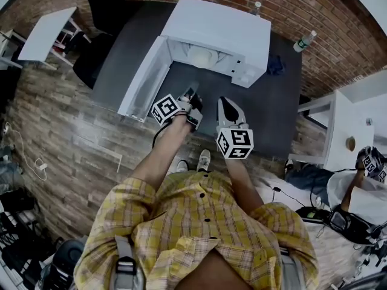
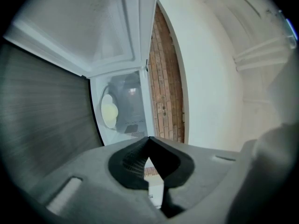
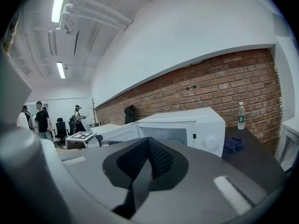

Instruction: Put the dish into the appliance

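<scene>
1. My left claw (image 1: 191, 93) is pinched fully together with nothing between its pads. In the left gripper view the tips (image 2: 149, 140) meet in a point.
2. My right claw (image 1: 225, 103) is also closed and empty, its tips (image 3: 148, 142) touching. In the head view it sits just beside the left one, at its 3 o'clock.
3. Both claws hang above the dark bench (image 1: 266, 110), with the white microwave (image 1: 224, 29) at 12 o'clock from them.
4. The microwave's door (image 1: 142, 80) stands swung open, at about 10 o'clock from my left claw.
5. The dish (image 1: 202, 57), pale and round, sits inside the microwave's cavity. The left gripper view shows it (image 2: 110, 112) at 10 o'clock from my tips, apart from the claw.
6. A bottle (image 1: 304, 41) stands on the bench at 2 o'clock, by the brick wall (image 1: 314, 11).
7. A blue cloth (image 1: 275, 65) lies just beside the microwave, at its 3 o'clock side.
</scene>
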{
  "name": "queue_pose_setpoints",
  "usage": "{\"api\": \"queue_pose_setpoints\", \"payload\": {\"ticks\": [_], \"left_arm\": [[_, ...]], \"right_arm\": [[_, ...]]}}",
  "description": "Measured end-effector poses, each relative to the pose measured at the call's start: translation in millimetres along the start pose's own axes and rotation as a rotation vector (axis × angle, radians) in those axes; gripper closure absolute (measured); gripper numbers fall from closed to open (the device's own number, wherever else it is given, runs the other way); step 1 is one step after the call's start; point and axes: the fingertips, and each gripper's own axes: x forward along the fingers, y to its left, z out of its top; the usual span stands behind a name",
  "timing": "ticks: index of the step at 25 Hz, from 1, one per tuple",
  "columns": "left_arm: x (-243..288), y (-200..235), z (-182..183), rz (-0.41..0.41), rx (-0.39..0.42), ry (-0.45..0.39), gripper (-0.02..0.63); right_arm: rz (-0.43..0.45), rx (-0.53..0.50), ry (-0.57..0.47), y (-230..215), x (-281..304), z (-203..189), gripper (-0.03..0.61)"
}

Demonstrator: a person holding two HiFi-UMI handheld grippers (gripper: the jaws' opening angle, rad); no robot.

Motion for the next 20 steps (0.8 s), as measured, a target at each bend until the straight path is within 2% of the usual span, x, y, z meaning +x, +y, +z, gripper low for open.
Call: {"api": "queue_pose_setpoints", "payload": {"ticks": [4, 8, 11, 15, 20], "left_arm": [[-9.6, -24.8, -7.0, -0.038, 0.079, 0.021, 0.615], [-22.1, -49.4, -17.2, -0.061, 0.215, 0.058, 0.615], [-32.4, -66.2, -26.5, -0.054, 0.373, 0.090, 0.615], [-44.1, -86.2, -40.7, -0.025, 0.621, 0.131, 0.615], [-59.9, -113.2, -48.8, 0.009, 0.899, 0.109, 0.615]], "right_arm": [[0.009, -0.006, 0.009, 4.8, -2.3, -2.5, 0.574], [0.013, -0.013, 0.009, 10.7, -5.6, -2.6, 0.574], [0.016, -0.014, 0.003, 15.6, -9.0, -0.3, 0.574], [0.020, -0.022, -0.004, 21.0, -12.6, 2.6, 0.574], [0.023, -0.024, -0.014, 25.6, -18.3, 5.3, 0.574]]}}
